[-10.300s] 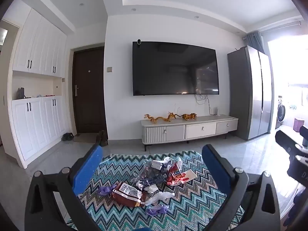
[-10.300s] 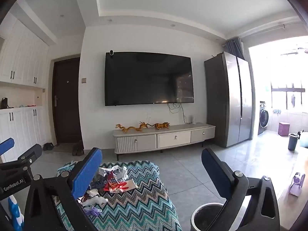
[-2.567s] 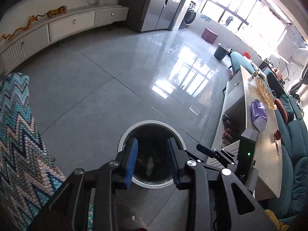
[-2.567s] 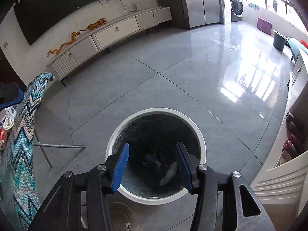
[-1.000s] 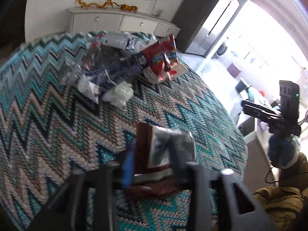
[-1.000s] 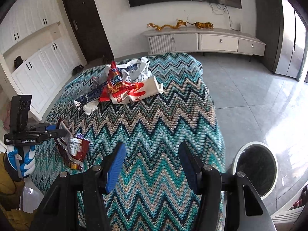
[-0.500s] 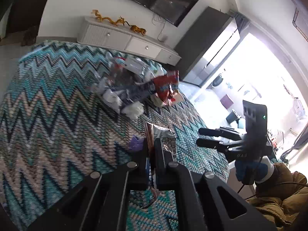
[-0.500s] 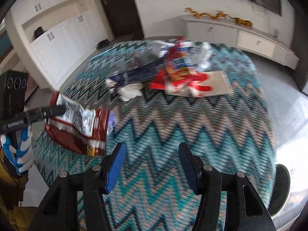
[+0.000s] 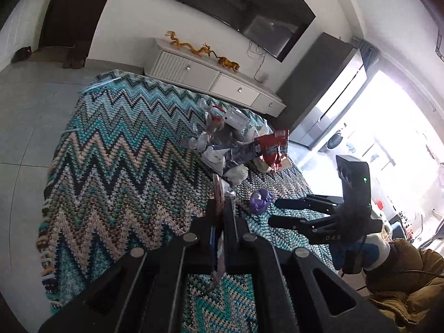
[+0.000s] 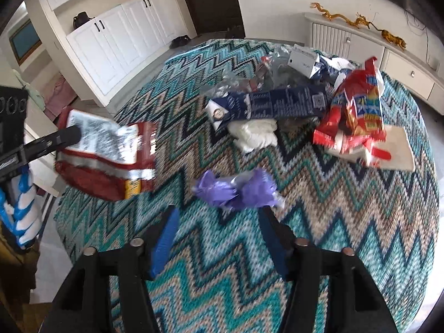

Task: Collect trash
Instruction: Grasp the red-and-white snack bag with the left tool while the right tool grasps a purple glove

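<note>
The left claw (image 9: 222, 208) is closed on the red bag (image 10: 105, 152) and holds it in the air above the tabletop (image 10: 347, 222) edge. The right claw (image 10: 219, 236) is wide open and empty, just before the purple wrapper (image 10: 236, 188). The bag is pinched only at one thin edge, so it may slip out if swung. The crumpled wrapper may slide away when the claw closes.

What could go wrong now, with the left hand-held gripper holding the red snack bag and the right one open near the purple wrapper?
1. The left hand-held gripper pinches the red snack bag only near one edge; most of it hangs free, so it may slip out while carried.
2. The right hand-held gripper is open just short of the purple wrapper; this crumpled, light piece may slide on the zigzag cloth instead of being caught.
</note>
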A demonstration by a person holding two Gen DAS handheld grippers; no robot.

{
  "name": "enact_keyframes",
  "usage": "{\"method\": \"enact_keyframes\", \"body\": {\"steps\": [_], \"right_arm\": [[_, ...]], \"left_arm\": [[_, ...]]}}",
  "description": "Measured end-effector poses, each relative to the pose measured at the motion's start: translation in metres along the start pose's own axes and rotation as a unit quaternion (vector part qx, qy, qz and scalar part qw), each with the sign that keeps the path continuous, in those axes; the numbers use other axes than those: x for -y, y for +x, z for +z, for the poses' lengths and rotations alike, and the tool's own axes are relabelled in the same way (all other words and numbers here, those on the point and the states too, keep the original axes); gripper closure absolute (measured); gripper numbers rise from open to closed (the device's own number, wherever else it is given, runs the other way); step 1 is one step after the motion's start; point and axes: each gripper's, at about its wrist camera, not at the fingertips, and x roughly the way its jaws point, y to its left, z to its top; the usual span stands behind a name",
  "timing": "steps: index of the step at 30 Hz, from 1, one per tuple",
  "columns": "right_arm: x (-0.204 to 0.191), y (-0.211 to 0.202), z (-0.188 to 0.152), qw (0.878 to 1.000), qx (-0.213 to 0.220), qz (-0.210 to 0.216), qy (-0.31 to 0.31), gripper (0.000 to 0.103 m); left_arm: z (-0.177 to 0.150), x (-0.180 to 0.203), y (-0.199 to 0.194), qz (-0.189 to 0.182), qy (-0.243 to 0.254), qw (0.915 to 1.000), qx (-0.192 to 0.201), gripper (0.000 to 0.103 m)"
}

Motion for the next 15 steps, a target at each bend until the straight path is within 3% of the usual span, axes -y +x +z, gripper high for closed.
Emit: {"method": "enact_keyframes", "body": {"steps": [5,10,15], "right_arm": [[0.015,0.006,0.009,1.0,0.0,-0.018,0.01,0.042],[0.014,0.016,0.017,1.0,-0.003,-0.007,0.001,0.035],[0.005,0.035,0.027,1.0,-0.009,-0.004,-0.015,0.035]], "left_arm": [[-0.001,-0.002,-0.005,0.003,-0.004,1.0,0.005,0.099],[-0.001,-0.003,-0.001,0.001,-0.01,0.9999,0.004,0.099],[-0.001,-0.003,0.001,0.003,-0.016,0.9999,0.004,0.099]]}}
